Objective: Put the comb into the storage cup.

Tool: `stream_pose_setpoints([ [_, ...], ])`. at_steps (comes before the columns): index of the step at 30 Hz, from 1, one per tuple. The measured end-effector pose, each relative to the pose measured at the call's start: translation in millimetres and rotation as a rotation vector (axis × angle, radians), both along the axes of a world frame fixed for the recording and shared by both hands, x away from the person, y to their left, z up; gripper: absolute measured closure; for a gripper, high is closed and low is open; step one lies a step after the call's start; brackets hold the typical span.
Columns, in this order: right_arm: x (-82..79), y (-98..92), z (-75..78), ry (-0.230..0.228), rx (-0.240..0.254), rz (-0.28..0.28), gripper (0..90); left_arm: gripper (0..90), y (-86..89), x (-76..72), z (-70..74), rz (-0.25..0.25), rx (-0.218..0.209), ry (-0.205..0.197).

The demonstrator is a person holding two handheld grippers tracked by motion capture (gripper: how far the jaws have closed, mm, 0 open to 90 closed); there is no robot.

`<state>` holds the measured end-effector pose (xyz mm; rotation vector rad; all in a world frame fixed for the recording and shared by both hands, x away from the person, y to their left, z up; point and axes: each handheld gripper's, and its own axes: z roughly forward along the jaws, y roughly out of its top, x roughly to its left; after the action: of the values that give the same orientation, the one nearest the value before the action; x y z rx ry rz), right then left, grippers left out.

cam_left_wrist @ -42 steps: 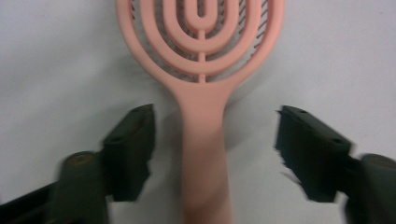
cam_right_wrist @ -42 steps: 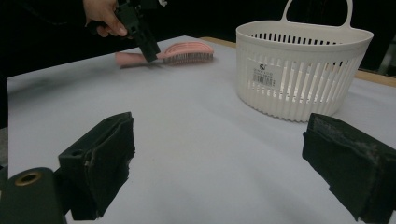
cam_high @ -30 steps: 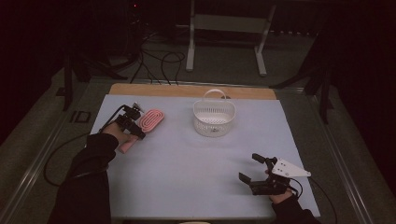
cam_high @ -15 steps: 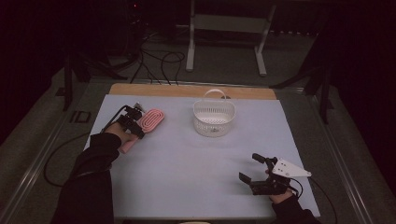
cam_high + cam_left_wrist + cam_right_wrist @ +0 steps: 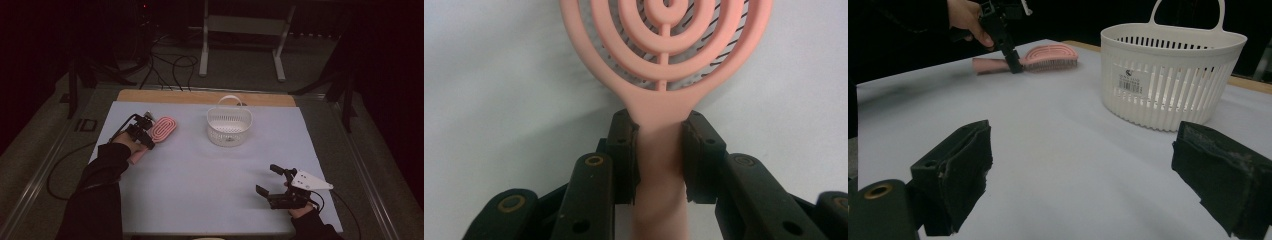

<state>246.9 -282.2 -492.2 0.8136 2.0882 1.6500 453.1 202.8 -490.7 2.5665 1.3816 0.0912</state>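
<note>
The pink brush (image 5: 664, 60) runs past the top edge, its handle end hidden under the claw

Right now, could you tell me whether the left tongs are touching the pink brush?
Touching: in the left gripper view, both jaws of the left tongs press against the handle of the pink brush.

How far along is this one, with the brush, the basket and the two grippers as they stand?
Early. Done: the left gripper has its jaws closed on the pink hairbrush at the neck of the handle. In hand: the brush lies on the table, bristles down, beside the white basket, not in it. Left, probably: lifting it into the basket. The right gripper waits open.
</note>
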Motion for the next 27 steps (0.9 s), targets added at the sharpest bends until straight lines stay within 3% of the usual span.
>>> stream_pose_setpoints([
  [7, 0.0, -0.5, 0.3, -0.005, -0.002, -0.003, 9.0, 71.5, -2.6, -3.3, 0.4, -0.003, 0.013, -0.026],
  [14, 0.0, -1.1, 0.7, -0.006, 0.001, -0.007, 9.1, 71.7, -3.9, -8.1, 2.4, -0.006, -0.018, -0.064],
  [27, 0.4, -0.7, 0.4, -0.002, 0.001, -0.01, 9.0, 71.7, -3.4, -23.7, 21.0, -0.038, -0.16, -0.168],
])
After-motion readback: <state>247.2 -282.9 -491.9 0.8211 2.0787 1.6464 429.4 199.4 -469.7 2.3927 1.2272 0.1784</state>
